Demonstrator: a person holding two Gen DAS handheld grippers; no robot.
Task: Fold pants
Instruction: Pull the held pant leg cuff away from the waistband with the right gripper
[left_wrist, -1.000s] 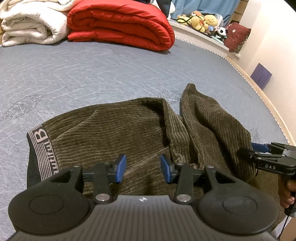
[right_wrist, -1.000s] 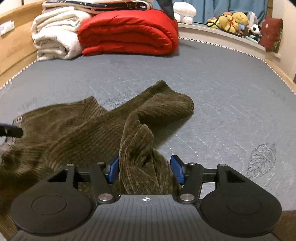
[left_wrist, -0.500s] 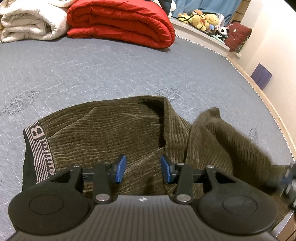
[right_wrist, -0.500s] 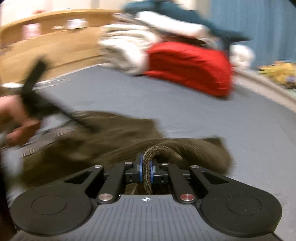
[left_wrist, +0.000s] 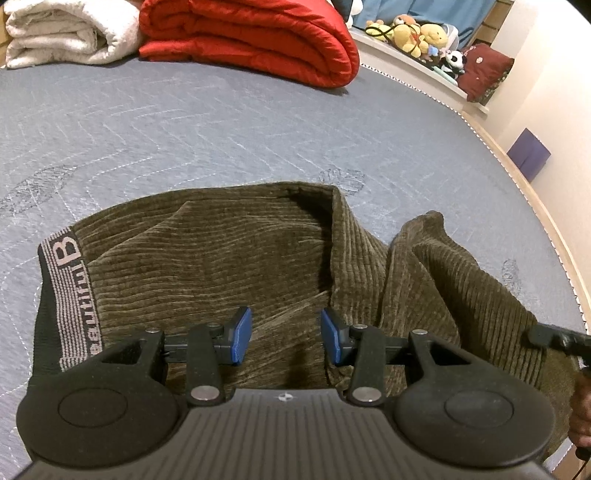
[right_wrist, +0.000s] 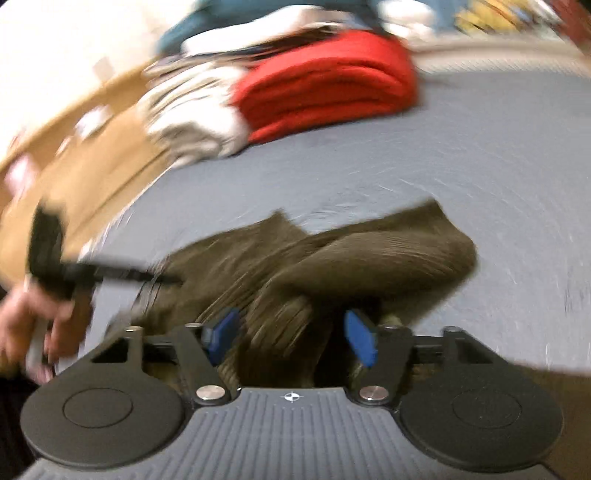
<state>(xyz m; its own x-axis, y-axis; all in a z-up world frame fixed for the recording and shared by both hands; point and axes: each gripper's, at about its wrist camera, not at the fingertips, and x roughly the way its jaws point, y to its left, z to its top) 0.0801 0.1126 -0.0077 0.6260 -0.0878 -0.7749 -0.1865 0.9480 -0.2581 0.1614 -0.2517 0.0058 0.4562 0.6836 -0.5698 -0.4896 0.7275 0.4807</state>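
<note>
Corduroy pants (left_wrist: 229, 258) lie crumpled on the bed (left_wrist: 221, 129); my left hand-held gripper (left_wrist: 284, 336) and right hand-held gripper (right_wrist: 291, 338) both gape apart.

The right gripper (right_wrist: 291, 338), clamped on the pants (right_wrist: 332, 258) half a second ago, has been opened. A corduroy fold is now left loose between its fingers (right_wrist: 360, 339).
</note>
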